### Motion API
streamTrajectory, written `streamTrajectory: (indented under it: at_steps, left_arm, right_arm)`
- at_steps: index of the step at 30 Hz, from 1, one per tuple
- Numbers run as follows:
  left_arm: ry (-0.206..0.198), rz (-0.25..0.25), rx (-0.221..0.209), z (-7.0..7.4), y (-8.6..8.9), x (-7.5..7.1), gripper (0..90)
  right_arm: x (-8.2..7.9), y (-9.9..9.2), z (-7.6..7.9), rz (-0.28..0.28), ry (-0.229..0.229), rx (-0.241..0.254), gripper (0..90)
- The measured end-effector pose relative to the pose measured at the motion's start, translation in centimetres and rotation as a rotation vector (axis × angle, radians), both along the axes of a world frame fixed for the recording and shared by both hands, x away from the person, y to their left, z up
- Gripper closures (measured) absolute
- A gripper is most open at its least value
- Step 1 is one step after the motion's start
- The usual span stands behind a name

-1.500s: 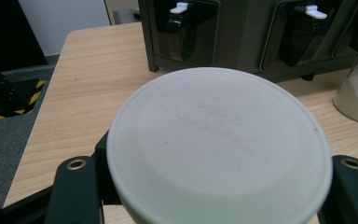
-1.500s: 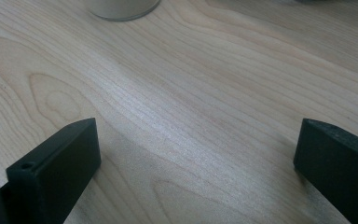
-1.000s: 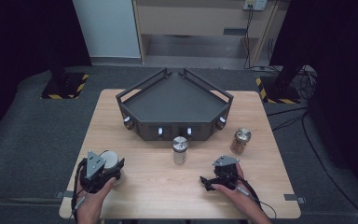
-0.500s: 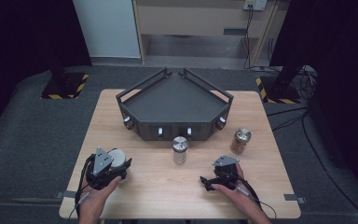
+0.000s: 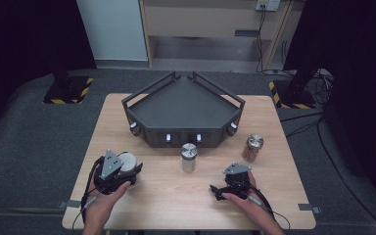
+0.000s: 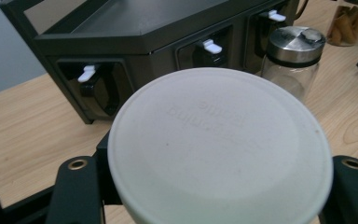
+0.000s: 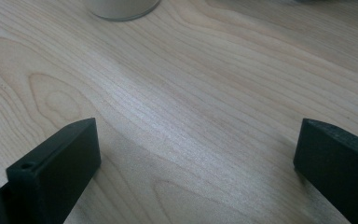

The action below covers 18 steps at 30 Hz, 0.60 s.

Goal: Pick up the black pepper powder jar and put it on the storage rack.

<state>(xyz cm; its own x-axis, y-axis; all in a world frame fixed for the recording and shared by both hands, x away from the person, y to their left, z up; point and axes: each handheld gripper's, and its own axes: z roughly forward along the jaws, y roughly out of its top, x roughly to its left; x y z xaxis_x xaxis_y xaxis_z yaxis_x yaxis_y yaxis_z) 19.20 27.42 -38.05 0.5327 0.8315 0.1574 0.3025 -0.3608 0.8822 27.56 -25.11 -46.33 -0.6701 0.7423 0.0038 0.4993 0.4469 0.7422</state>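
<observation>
While the left gripper (image 5: 127,169) clamps a white-lidded jar (image 6: 219,144) between its jaws near the front-left of the wooden table (image 5: 176,205), the right gripper (image 5: 223,188) rests at front right with jaws spread wide over bare wood. Between them stands a steel-capped glass jar (image 5: 189,157), just before the dark angular tray rack (image 5: 183,110); a brown-filled jar (image 5: 252,148) stands right of it.
</observation>
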Motion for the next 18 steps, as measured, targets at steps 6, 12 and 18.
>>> streamTrajectory:
  at_steps: [6, 12, 18]
  left_arm:
    - [-0.008, -0.023, -0.003, 0.6, -0.2, 0.5, 32.7]
    - [-0.012, -0.046, -0.017, 1.2, -0.1, 1.1, 32.7]
    - [-0.002, -0.062, -0.017, 1.7, 0.0, 1.9, 32.7]
  right_arm:
    - [0.0, 0.0, 0.0, 0.0, 0.0, 0.0, 0.6]
    - [0.0, 0.0, 0.0, 0.0, 0.0, 0.0, 0.6]
    - [0.0, 0.0, 0.0, 0.0, 0.0, 0.0, 0.6]
